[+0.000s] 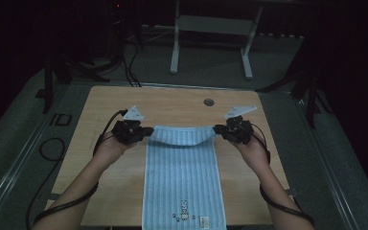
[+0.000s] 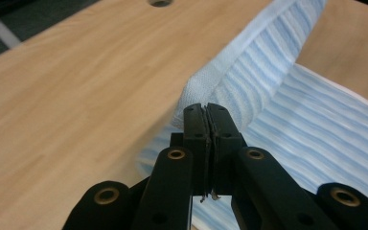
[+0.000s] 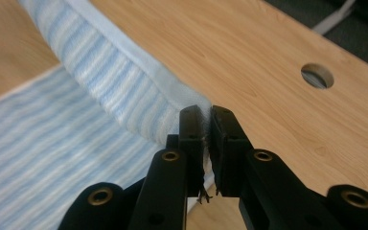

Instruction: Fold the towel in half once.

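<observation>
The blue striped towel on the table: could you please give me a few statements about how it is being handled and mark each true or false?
1. Both grippers are clamped on the towel. True: the left gripper and right gripper each pinch a far corner.
2. The towel lies completely flat. False: its far edge is lifted and sags between the grippers.
3. The towel is plain red. False: it is light blue with stripes.
4. A round hole sits in the table beyond the towel. True.
</observation>
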A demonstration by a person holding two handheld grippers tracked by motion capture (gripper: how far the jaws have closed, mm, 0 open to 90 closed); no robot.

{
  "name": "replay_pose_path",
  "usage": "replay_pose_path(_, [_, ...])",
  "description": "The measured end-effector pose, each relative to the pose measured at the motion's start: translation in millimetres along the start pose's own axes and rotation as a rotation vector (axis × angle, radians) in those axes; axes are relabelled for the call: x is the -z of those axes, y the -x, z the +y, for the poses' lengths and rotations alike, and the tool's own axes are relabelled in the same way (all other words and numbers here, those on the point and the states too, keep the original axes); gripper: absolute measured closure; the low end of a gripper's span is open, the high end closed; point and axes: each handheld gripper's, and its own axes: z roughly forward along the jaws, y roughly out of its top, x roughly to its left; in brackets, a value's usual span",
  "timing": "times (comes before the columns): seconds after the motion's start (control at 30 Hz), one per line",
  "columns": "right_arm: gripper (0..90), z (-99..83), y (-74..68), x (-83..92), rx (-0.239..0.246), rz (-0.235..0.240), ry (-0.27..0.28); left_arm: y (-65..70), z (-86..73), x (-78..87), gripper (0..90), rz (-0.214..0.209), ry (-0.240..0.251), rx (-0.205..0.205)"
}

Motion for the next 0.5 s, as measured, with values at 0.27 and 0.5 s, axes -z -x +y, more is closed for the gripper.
replay_pose_path(0.27, [83.2,-42.5,-33.4,49.0,-0.005,0.063,0.064,36.6,-29.1,36.9,88.6,-0.054,0.044,-0.037])
replay_pose_path(0.5, [82.6,-79.8,-63.2,68.7,-0.007,0.107,0.054,72.8,-52.3,51.8,88.5,-0.107,0.049,-0.094])
